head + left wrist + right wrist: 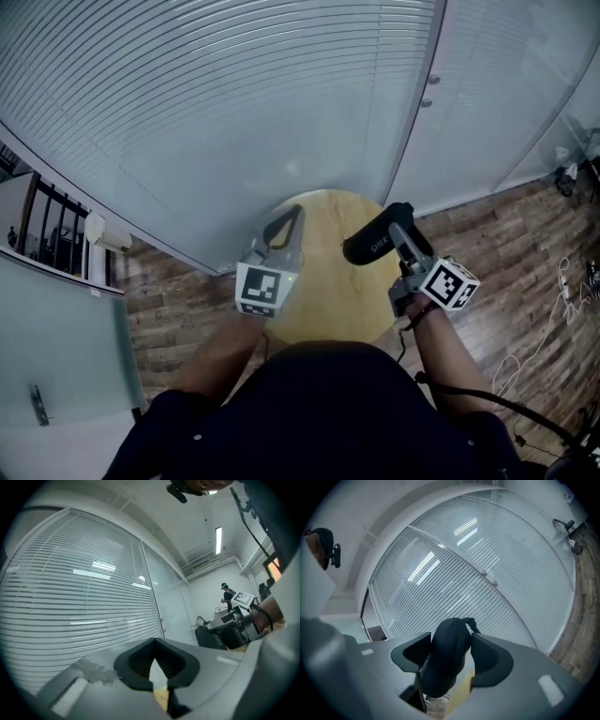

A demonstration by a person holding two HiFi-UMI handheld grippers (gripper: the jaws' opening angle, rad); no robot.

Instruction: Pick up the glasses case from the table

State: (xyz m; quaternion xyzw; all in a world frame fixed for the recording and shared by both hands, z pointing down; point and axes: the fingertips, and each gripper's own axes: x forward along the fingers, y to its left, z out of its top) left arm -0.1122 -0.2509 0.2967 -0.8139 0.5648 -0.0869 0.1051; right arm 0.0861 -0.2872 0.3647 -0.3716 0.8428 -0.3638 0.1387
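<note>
Lifting step, seemingly: the right gripper is clamping the glasses case in half-spread jaws above the far edge of the tabletop. The left gripper is idling closed and empty. Next needs a steady grip.

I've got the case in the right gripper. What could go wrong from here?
1. The head view shows the right gripper clamping the glasses case near one end, so the long free end may twist loose.
2. The case is rounded where the jaws pinch it, so it could slip and drop onto the round table.
3. The left gripper, shut and empty, is close beside the case and might bump it.
</note>
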